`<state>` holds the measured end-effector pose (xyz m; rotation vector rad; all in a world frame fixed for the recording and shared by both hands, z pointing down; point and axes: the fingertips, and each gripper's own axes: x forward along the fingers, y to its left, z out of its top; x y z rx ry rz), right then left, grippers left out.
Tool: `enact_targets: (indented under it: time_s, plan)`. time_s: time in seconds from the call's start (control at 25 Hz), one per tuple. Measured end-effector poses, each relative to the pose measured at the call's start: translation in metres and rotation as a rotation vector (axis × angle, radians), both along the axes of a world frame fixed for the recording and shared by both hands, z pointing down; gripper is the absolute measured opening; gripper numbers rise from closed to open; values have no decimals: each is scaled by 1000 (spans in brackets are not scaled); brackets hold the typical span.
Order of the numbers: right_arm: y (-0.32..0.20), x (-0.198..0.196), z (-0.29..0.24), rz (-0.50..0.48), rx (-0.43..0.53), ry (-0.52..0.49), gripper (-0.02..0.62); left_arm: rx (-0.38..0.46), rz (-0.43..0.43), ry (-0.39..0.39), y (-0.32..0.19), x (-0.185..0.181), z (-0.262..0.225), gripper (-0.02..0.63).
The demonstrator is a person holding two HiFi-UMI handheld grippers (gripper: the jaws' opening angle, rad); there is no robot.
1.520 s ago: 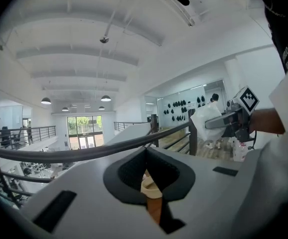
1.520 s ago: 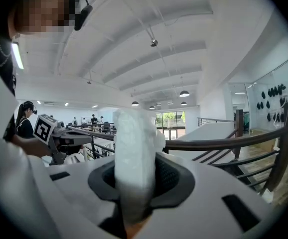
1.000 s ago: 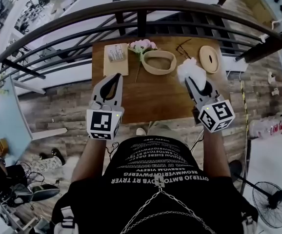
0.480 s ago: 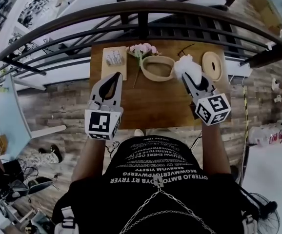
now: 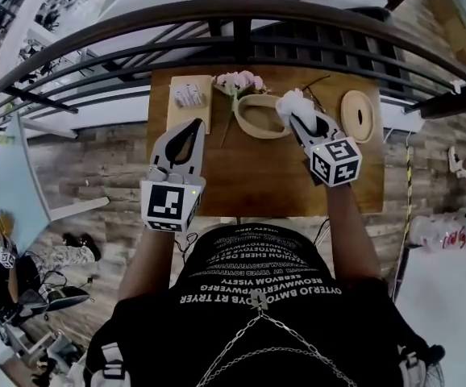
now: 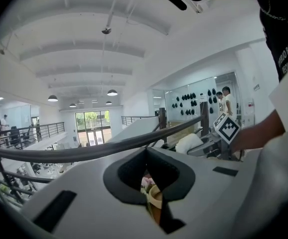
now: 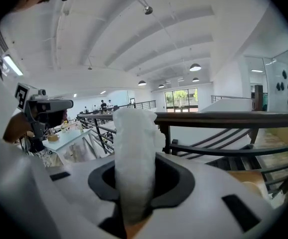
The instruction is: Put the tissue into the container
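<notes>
The right gripper [image 5: 293,120] is pinching the white tissue [image 5: 290,101], which is bunching up beyond its tips. The oval container [image 5: 251,127] is lying just ahead and to the left of those tips, its long axis running crosswise to the jaws. The tissue is hanging about over its right end. The left gripper [image 5: 191,126], jaws pressed together on nothing, is sitting farther off. I'd judge the tissue needs only a small shift left and down.

White crumpled tissue [image 5: 292,103] at right rim of empty oval wooden container [image 5: 245,126].
</notes>
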<state>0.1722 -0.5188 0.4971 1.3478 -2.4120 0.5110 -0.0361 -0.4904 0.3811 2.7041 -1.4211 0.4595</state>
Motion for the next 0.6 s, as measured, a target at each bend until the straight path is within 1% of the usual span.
enact_targets:
  time_s: [0.2, 0.44, 0.6]
  plan:
    - [-14, -11, 37, -41, -52, 21, 112, -5, -16, -4, -5, -4, 5, 25]
    - [-29, -20, 70, -61, -111, 29, 112, -30, -41, -18, -8, -12, 13, 25]
    - [-35, -23, 99, -67, -169, 29, 112, -30, -54, -10, -9, -14, 12, 25]
